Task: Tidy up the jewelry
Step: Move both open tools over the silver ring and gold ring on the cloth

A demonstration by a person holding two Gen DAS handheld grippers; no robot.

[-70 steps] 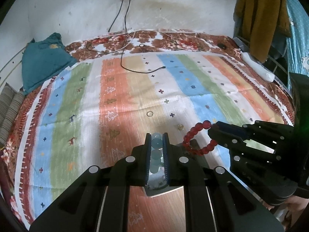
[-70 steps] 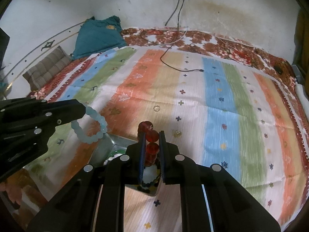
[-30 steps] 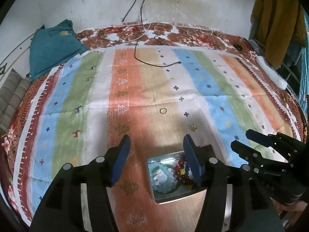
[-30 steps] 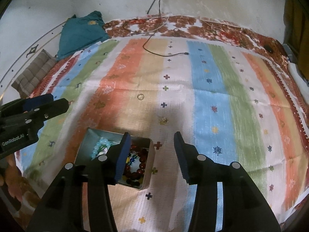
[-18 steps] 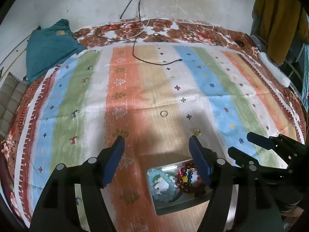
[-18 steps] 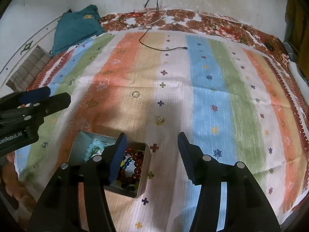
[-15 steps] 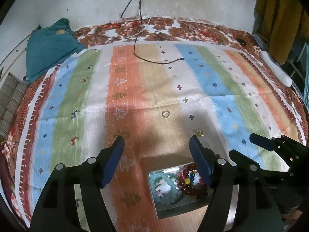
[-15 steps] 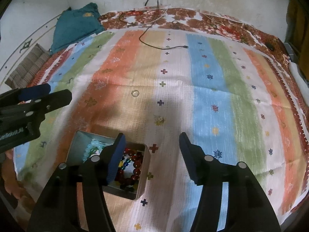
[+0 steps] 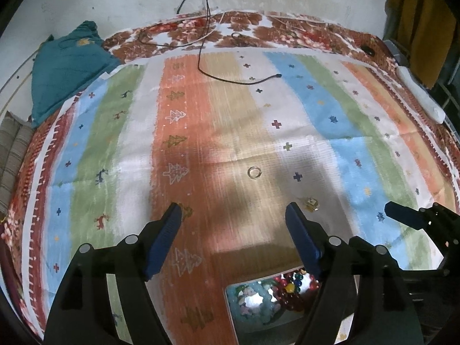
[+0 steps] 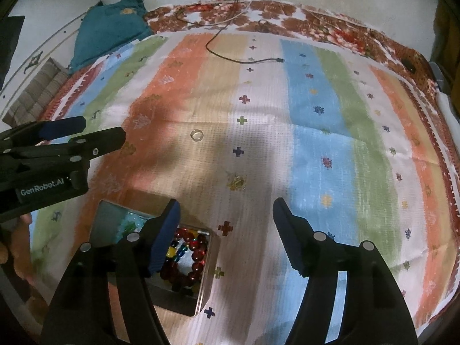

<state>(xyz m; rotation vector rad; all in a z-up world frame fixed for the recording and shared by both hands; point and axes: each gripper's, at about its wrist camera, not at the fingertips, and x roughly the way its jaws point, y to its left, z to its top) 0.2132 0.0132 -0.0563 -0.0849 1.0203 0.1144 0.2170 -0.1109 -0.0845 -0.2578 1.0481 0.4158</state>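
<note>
A metal tin [image 10: 207, 276] sits on the striped cloth and holds a red bead bracelet [image 10: 195, 256], a pale blue bracelet [image 10: 130, 221] and coloured beads. The tin also shows in the left wrist view [image 9: 230, 302]. A clear ring [image 9: 254, 172] [image 10: 196, 135] and a small gold piece [image 9: 311, 203] [image 10: 237, 183] lie on the cloth beyond the tin. My left gripper [image 9: 234, 218] is open and empty above the cloth, behind the tin. My right gripper [image 10: 225, 212] is open and empty, its left finger over the tin.
A black cable [image 9: 238, 79] lies across the far cloth. A teal pillow [image 9: 69, 66] is at the far left and a striped cushion [image 10: 34, 97] beside it. A white bolster [image 9: 422, 97] and hanging clothes [image 9: 419, 20] are at the right edge.
Both grippers let go of their bracelets, which now lie in the tin, and opened wide. Both have since drawn up and back from the tin a little.
</note>
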